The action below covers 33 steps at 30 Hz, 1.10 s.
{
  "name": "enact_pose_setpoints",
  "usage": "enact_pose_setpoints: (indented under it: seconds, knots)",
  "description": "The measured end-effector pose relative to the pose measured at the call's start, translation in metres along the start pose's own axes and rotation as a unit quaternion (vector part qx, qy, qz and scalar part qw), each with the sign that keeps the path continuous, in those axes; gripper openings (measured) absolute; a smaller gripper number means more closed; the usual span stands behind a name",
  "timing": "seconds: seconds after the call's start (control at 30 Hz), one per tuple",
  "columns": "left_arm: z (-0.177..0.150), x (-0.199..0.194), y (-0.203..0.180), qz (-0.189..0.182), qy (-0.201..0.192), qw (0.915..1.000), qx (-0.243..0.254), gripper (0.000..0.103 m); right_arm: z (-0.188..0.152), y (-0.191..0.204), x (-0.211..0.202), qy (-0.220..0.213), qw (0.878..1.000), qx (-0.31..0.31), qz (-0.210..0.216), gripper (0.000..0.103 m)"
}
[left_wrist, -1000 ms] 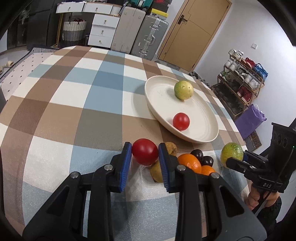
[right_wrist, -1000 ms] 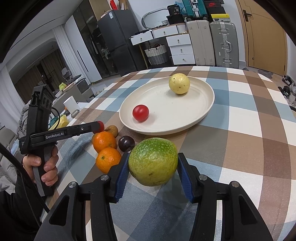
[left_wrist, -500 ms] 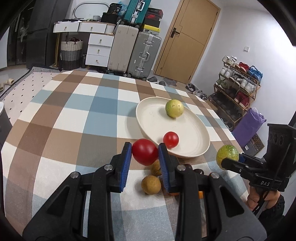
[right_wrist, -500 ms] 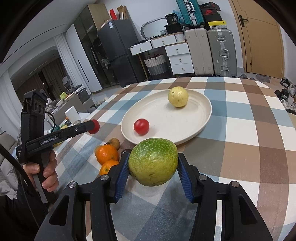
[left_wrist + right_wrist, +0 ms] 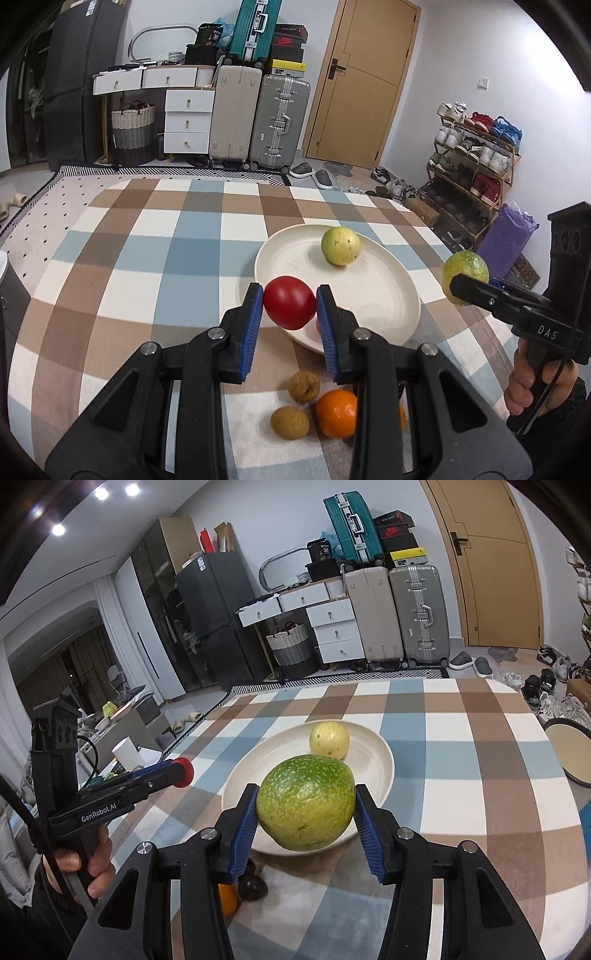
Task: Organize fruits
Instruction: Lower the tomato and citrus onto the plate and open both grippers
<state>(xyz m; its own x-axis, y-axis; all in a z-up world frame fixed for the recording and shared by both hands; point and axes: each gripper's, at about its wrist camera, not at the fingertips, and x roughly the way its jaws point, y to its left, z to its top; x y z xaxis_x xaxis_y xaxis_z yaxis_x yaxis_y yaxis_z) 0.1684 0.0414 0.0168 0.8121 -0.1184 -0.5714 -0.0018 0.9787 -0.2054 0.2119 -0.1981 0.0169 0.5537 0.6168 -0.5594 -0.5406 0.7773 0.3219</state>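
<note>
Nearest in left wrist view: left gripper (image 5: 290, 306) clenched on a red tomato (image 5: 290, 302), held in the air just over the near rim of the plate (image 5: 402, 317). Blue ribbed pads (image 5: 254, 325) press both sides; skin is smooth, glossy, round, prob. soft, so squeeze risk is my guess.

Nearest in right wrist view: right gripper (image 5: 306, 808) grasping a big green fruit (image 5: 306, 802), also airborne, in front of the plate's near edge. Rind is mottled green w/ pale speckles, yellower underneath, slightly lumpy oval. Looks firm.

Below, on the tablecloth (image 5: 147, 258), not yet sorted: two brown wrinkled nut-like balls (image 5: 304, 386) (image 5: 289, 422), an orange (image 5: 337, 412) w/ dimpled peel, a second orange bit mostly hidden behind the finger. Right view shows a dark plum-like fruit (image 5: 253, 886) under the fingers too.

Farther: plate is cream, shallow, wide, matte ceramic-looking. One yellow-green round fruit (image 5: 340, 246) w/ small dark spots sits at its far side. A sliver of red shows behind the left gripper's right finger; can't tell what it is.

Progress, judged: early-to-mid. At least 1 fruit plated, 2 in hand close to the plate, at least 5 pcs left on the cloth. Cloth is a soft plaid, brown/blue/white checks, so round fruit shouldn't roll far.
</note>
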Motion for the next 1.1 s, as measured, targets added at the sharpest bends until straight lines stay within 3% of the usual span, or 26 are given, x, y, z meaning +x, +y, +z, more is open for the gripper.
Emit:
enact_pose_setpoints:
  seconds: [0.4,0.57,1.1]
  knots:
    - [0.019,0.049,-0.008,-0.004,0.017,0.9996,0.021,0.027,0.012,-0.006,0.041,0.028,0.999,-0.007,-0.014,0.052]
    - [0.016,0.07,-0.006,0.017,0.029,0.9991,0.026,0.027,0.01,-0.008,0.059,0.043,0.999,0.0,-0.021,0.051]
    - [0.006,0.089,-0.01,0.012,0.041,0.9984,0.037,0.027,0.002,-0.012,0.09,0.077,0.996,0.01,-0.048,0.052]
